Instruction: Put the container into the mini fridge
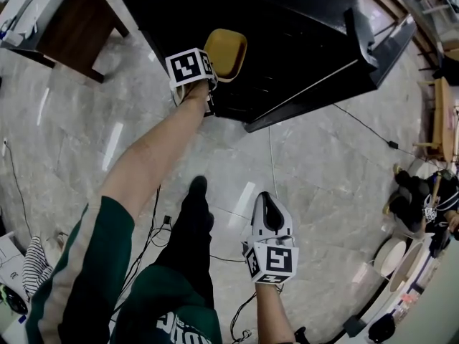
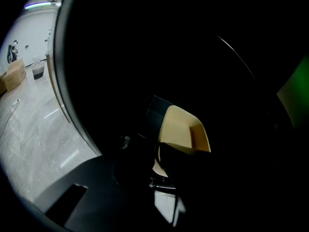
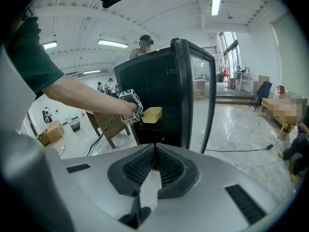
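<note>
The right gripper (image 3: 154,149) hung low near the person's leg, its jaws pressed together on nothing. The left gripper (image 1: 209,81) was clamped on the rim of the yellow container (image 1: 226,51). It held the container at the open front of the black mini fridge (image 1: 287,34), whose glass door (image 3: 205,91) stood wide.

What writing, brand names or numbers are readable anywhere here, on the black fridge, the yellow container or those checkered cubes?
Nothing can be read whole.
green shirt: white print, cut off by the head view's bottom edge, unreadable.
marker cubes: black-and-white square patterns, no letters.
mini fridge: no label or brand shows.
container: plain, no print.
</note>
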Demonstrator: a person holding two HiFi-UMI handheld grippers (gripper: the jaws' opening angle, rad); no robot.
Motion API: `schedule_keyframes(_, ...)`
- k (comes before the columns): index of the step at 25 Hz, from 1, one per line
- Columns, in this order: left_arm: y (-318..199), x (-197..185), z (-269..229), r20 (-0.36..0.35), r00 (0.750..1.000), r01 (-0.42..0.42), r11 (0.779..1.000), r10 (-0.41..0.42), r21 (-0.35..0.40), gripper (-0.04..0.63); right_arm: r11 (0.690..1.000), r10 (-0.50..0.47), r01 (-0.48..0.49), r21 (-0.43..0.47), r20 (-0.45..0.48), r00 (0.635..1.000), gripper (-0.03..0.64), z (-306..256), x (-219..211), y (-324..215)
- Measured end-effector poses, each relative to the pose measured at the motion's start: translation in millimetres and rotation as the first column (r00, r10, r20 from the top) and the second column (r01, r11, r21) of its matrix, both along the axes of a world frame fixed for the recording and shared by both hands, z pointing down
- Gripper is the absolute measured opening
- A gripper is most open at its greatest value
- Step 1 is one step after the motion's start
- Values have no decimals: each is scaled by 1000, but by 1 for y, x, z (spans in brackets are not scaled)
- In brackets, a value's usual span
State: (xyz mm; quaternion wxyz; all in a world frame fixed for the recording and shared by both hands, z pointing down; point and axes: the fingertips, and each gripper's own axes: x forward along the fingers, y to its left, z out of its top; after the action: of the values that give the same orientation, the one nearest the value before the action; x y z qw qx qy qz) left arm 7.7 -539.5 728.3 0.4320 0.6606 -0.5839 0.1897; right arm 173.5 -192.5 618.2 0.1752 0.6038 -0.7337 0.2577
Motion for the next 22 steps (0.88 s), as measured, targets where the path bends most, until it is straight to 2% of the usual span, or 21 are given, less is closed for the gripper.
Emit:
schedule_keyframes(14, -32, 17, 2, -87, 993, 76, 997, -75, 12, 37, 999, 35, -36, -31, -12, 999, 37, 7, 14, 6)
schedule_keyframes(18, -39, 19, 4, -163, 981, 108, 994, -103, 20, 52, 998, 45, -46, -41, -15, 999, 37, 11, 16, 10)
schedule_keyframes(22, -44, 21, 0, -248, 963, 124, 991, -109, 44, 96, 998, 47, -47, -51, -19, 999, 37, 16, 16, 15)
